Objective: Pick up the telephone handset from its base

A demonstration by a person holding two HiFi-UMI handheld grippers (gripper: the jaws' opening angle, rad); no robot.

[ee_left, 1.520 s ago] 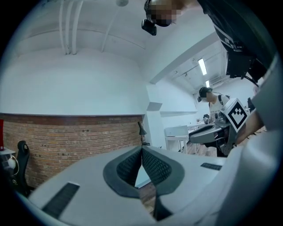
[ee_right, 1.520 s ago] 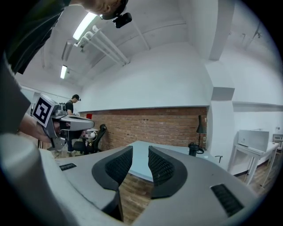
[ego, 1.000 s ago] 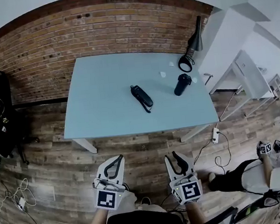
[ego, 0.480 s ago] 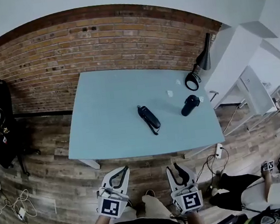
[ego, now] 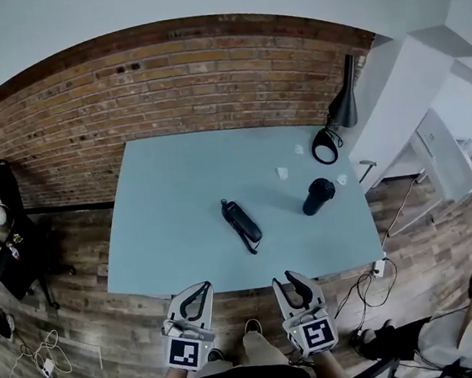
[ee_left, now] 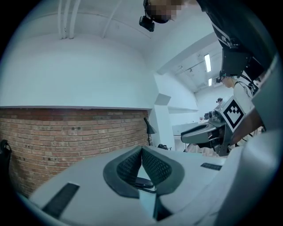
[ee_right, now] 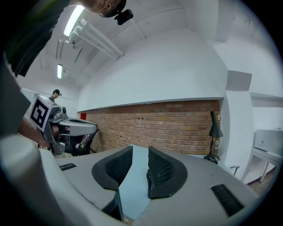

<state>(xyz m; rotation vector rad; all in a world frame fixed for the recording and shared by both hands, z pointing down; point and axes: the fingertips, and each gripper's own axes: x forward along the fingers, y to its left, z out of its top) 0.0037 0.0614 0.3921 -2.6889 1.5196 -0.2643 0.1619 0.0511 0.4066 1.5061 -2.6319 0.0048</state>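
Observation:
A black telephone handset (ego: pixel 241 221) with its cord lies near the middle of the light blue table (ego: pixel 164 226); at this size I cannot make out a base under it. Both grippers are held side by side just short of the table's near edge, well away from the handset. My left gripper (ego: pixel 203 289) has its tips together with nothing held. Below its tips (ee_left: pixel 141 150) in the left gripper view, the handset (ee_left: pixel 143 182) shows as a dark shape. My right gripper (ego: pixel 287 279) stands open and holds nothing; only bare tabletop shows between its pads (ee_right: pixel 140 151).
A black cylinder (ego: pixel 317 196) stands right of the handset, and a black desk lamp (ego: pixel 339 113) sits at the far right corner. Small white bits (ego: pixel 282 173) lie between them. A brick wall (ego: pixel 165 90) backs the table. A person (ego: pixel 456 337) sits on the floor at right.
Both grippers have moved forward together from well back on the floor up to the table's near edge. The table and handset now appear nearer. The jaws look unchanged.

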